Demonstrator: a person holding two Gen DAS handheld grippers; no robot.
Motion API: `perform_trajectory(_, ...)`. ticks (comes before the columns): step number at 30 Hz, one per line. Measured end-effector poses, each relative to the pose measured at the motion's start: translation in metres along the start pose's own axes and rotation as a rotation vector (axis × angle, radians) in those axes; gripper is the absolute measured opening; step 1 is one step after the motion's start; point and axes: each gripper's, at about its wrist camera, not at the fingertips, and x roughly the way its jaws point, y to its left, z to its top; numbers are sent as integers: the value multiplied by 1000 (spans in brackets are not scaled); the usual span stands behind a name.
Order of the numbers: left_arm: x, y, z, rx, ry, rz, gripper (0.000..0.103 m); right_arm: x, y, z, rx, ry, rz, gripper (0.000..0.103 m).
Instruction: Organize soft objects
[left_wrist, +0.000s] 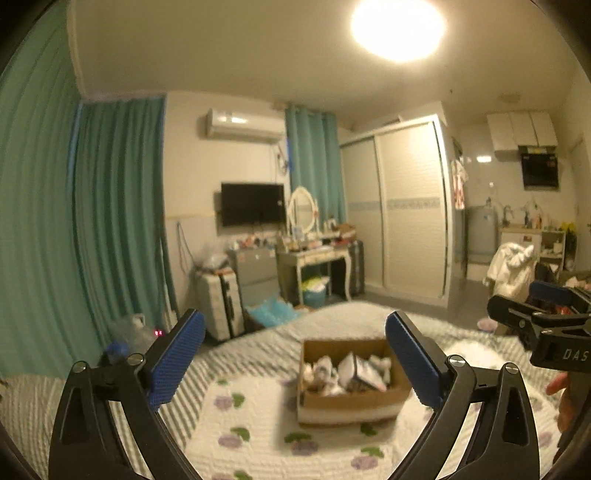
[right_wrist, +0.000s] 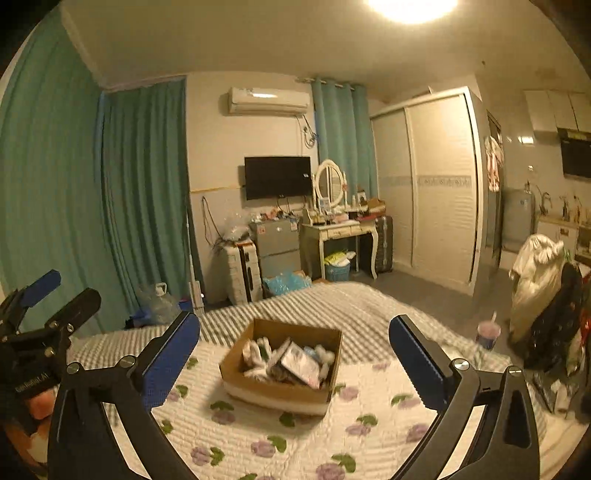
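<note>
A brown cardboard box (left_wrist: 384, 400) sits on the bed on a white quilt with purple flowers (left_wrist: 258, 424). It holds several white soft items and packets (left_wrist: 343, 373). My left gripper (left_wrist: 295, 362) is open and empty, held above the bed, short of the box. My right gripper (right_wrist: 295, 365) is open and empty, also raised before the box (right_wrist: 273, 393), whose contents (right_wrist: 291, 360) show. The right gripper's side shows at the right edge of the left wrist view (left_wrist: 543, 325); the left gripper shows at the left edge of the right wrist view (right_wrist: 40, 325).
The bed has a grey striped cover (right_wrist: 332, 299). Beyond its foot stand a suitcase (right_wrist: 240, 273), a small fridge (right_wrist: 277, 243), a dressing table with mirror (right_wrist: 332, 229), a wall TV (right_wrist: 277, 177) and a wardrobe (right_wrist: 424, 184). Green curtains (right_wrist: 74, 184) hang left; clothes (right_wrist: 535, 280) are piled right.
</note>
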Motion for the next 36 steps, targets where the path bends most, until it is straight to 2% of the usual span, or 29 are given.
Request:
perform_trajectory(3, 15, 0, -28, 13, 33, 36, 100, 22, -2, -25, 2, 43, 0, 103)
perform_trajectory(8, 42, 2, -68, -16, 111, 12, 100, 50, -2, -54, -10, 79, -23, 103)
perform_trajectory(11, 46, 4, -78, -36, 99, 11, 100, 62, 2, -68, -24, 92, -37, 103)
perform_trajectory(13, 51, 6, -80, -44, 119, 5, 100, 68, 5, -78, -32, 104, -40, 103)
perform_trajectory(19, 45, 10, -82, -52, 116, 5, 100, 82, 16, -98, -49, 142, -26, 103)
perform_trajectory(36, 46, 10, -88, -63, 141, -24, 100, 78, 22, -99, -50, 141, -30, 103)
